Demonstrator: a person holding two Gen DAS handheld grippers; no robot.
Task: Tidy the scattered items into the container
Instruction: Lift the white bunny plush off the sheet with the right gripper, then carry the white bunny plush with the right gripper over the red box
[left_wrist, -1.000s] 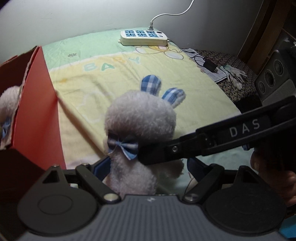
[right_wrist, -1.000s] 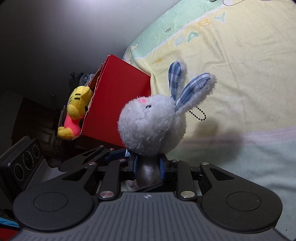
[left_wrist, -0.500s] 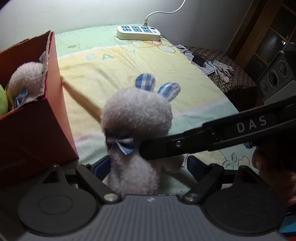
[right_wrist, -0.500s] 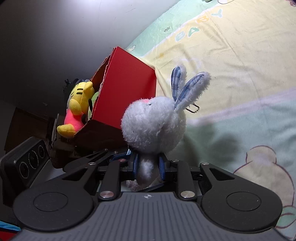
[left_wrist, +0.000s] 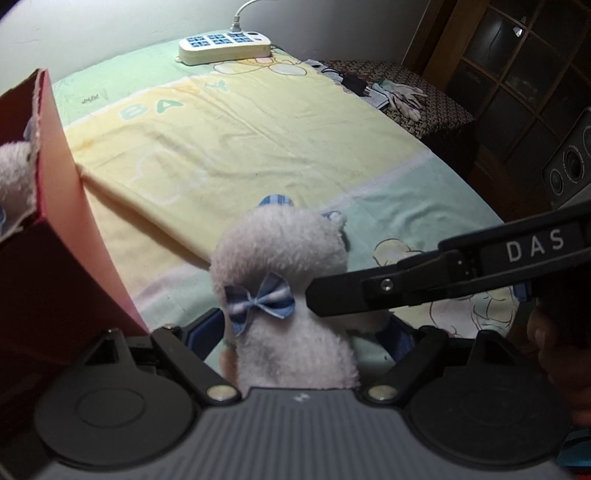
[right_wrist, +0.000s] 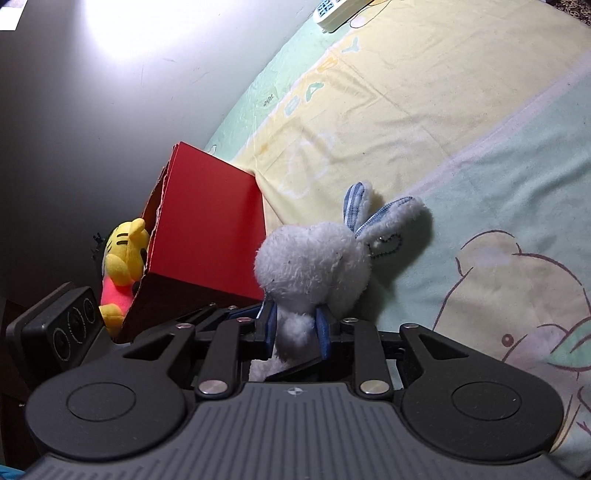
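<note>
The white plush rabbit (left_wrist: 288, 295) stands between the fingers of both grippers, low over the pastel bed sheet (left_wrist: 229, 122) and just right of the red cardboard box (left_wrist: 66, 236). In the left wrist view its body fills the gap of the left gripper (left_wrist: 299, 332), with the blue pads at either flank — the left pad (left_wrist: 207, 328) sits close against the fur, while contact on the right side cannot be confirmed. In the right wrist view the right gripper (right_wrist: 295, 328) has the rabbit's lower part between its blue pads (right_wrist: 322, 328); the head and ears project forward and lie against the sheet. The rabbit is fluffy and off-white, with blue checked ear linings, a blue striped bow (left_wrist: 260, 299) at the neck and a small bead chain (right_wrist: 388, 245) by one ear. The left gripper is spread moderately wide around the torso. The right gripper's jaws are narrow and opening at this moment, with the pads seen touching the plush on both sides. The right gripper's black finger, marked DAS, crosses the left wrist view from the right and meets the rabbit's side. Inside the box another white plush (left_wrist: 14, 177) shows, and a yellow plush toy (right_wrist: 122, 266) is seen at its open side
</note>
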